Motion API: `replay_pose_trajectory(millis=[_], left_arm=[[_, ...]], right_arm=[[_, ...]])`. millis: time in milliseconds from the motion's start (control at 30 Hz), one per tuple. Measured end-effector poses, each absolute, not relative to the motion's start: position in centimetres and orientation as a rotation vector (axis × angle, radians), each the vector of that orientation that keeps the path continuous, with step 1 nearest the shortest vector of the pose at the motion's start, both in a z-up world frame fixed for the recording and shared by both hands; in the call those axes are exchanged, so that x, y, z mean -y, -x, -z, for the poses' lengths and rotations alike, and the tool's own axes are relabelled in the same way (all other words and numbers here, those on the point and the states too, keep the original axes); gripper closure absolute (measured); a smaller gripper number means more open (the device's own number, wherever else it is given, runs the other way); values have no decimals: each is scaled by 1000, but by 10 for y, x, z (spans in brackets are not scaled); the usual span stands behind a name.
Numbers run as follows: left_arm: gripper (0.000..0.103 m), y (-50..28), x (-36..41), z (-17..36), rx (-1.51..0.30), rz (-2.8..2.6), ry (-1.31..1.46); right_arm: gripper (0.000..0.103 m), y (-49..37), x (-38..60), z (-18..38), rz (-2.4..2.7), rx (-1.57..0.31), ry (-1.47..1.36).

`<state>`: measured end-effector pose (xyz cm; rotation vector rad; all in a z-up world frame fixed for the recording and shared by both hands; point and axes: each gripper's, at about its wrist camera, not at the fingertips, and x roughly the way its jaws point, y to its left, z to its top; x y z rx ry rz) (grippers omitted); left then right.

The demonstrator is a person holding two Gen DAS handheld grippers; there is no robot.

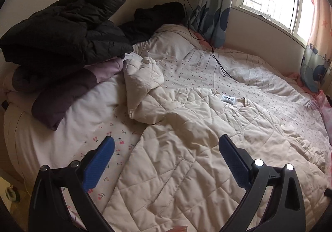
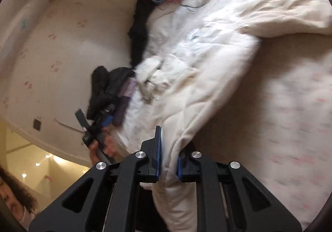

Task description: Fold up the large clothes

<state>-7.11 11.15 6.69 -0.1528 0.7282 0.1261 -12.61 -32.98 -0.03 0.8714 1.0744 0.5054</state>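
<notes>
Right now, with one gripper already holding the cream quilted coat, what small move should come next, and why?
Probably bring the left gripper down to pinch the cream quilted coat just below it. Its jaws stand open over the fabric, holding nothing, while the right gripper is shut on a bunched edge of the coat. A fold likely needs both sides held.

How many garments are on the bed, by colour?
Cream: 1, the quilted coat, spread out, its edge clamped in the right gripper.
Black: 2, a jacket on the pile and a heap by the wall.
Purple and pink: 1, a folded coat under the jacket.
Total: 4.
</notes>
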Motion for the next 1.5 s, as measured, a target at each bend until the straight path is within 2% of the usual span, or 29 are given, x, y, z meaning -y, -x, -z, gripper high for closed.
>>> replay_pose_trajectory(millis=[67, 100, 133, 167, 200, 233, 267, 300, 333, 400, 567, 600, 667, 700, 733, 867, 1000, 1100, 1267, 1367, 1500], left_arm=[[7, 67, -106, -58, -760, -115, 125], [7, 65, -101, -52, -778, -105, 107], [7, 61, -96, -47, -795, -95, 90], [7, 57, -89, -41, -810, -80, 72], [7, 53, -82, -36, -815, -63, 56], [7, 49, -74, -31, -817, -49, 39], [7, 45, -66, -27, -820, -38, 26], [7, 38, -58, -23, -823, -24, 19], [7, 34, -51, -21, -823, -13, 20], [7, 26, -35, -18, -809, 13, 27], [7, 1, -5, -10, -769, 44, 33], [7, -6, 0, -7, -761, 50, 40], [7, -17, 9, -3, -747, 56, 39], [7, -22, 14, -1, -740, 58, 31], [7, -26, 19, 0, -730, 60, 23], [7, -29, 21, 8, -686, 61, 7], [7, -42, 7, 30, -783, 61, 16], [7, -43, -15, 19, -774, 41, 65], [7, -36, -55, -5, -704, 21, 110], [7, -37, -77, -13, -701, 9, 128], [7, -29, -99, -25, -676, -59, 61]], right_arm=[[81, 136, 345, 55, -462, -1324, -846], [77, 145, 362, 76, -363, -1375, -859], [77, 151, 380, 80, -312, -1345, -928], [77, 158, 404, 80, -304, -1246, -1024], [72, 162, 428, 74, -299, -1108, -1106], [53, 166, 461, 65, -243, -960, -1165], [41, 169, 492, 58, -160, -837, -1196], [23, 167, 508, 53, -98, -758, -1215], [18, 163, 534, 52, -25, -676, -1246], [18, 141, 573, 58, 51, -581, -1318], [18, 104, 640, 114, 81, -448, -1544], [22, 92, 643, 117, 84, -412, -1525], [44, 82, 643, 112, 117, -325, -1462], [79, 76, 642, 109, 122, -291, -1437], [92, 69, 640, 99, 126, -247, -1394], [92, 55, 645, 64, 115, -172, -1227], [93, 48, 660, 123, 286, -364, -1332], [95, 43, 662, 124, 310, -315, -1337], [95, -2, 631, 36, 194, -208, -1155], [95, -33, 582, -37, 71, -165, -1012], [95, -92, 505, -104, -106, -158, -857]])
